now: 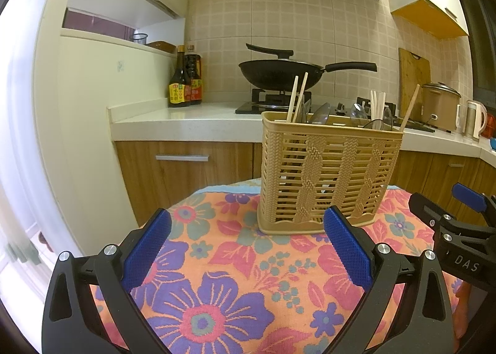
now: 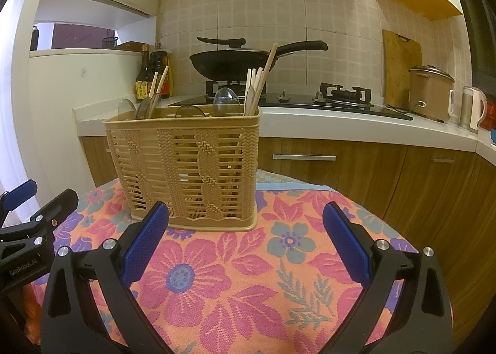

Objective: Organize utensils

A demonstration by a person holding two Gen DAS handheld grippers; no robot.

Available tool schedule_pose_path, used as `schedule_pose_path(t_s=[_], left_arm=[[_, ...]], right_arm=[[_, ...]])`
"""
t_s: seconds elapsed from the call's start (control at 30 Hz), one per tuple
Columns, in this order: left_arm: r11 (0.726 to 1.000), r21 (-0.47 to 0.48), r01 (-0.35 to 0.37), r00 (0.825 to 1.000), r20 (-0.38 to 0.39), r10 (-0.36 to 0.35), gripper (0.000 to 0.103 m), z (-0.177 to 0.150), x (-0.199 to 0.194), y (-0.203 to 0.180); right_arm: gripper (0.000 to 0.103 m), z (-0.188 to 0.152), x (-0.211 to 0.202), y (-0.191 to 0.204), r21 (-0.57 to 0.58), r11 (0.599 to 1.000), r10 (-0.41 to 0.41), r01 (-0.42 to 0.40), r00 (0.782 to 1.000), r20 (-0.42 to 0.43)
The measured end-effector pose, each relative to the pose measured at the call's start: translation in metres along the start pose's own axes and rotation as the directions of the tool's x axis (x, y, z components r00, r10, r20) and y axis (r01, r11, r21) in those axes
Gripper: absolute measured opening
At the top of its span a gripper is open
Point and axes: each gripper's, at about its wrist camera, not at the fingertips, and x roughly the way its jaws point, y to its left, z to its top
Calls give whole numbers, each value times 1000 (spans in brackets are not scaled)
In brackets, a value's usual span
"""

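Observation:
A tan woven-plastic utensil basket (image 1: 328,174) stands upright on a floral cloth (image 1: 235,285); it also shows in the right wrist view (image 2: 189,168). Wooden chopsticks (image 1: 297,96) and clear plastic spoons (image 1: 359,113) stick up from it; the chopsticks (image 2: 259,87) and spoons (image 2: 224,96) show in the right wrist view too. My left gripper (image 1: 248,230) is open and empty, just in front of the basket. My right gripper (image 2: 245,223) is open and empty, in front of the basket's right corner. Each gripper shows at the edge of the other's view.
Behind the table runs a white kitchen counter (image 1: 186,124) with wooden cabinets. On it are a black wok (image 1: 279,73) on a gas hob, sauce bottles (image 1: 183,81), a cutting board (image 2: 400,68), a rice cooker (image 2: 431,90) and a kettle (image 2: 472,109).

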Motion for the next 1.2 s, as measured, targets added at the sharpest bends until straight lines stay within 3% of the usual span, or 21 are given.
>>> schedule_pose_path(t_s=[0.67, 0.9, 1.2], left_arm=[[1000, 8, -8, 1000, 5, 8, 95, 1, -1, -1], [998, 43, -40, 998, 51, 38, 95, 1, -9, -5], [999, -46, -6, 1000, 26, 7, 95, 4, -6, 12]], right_arm=[[95, 1, 0, -5, 7, 1000, -12, 12, 1000, 0], [95, 1, -1, -5, 2, 1000, -14, 14, 1000, 5], [95, 1, -1, -5, 5, 1000, -15, 15, 1000, 1]])
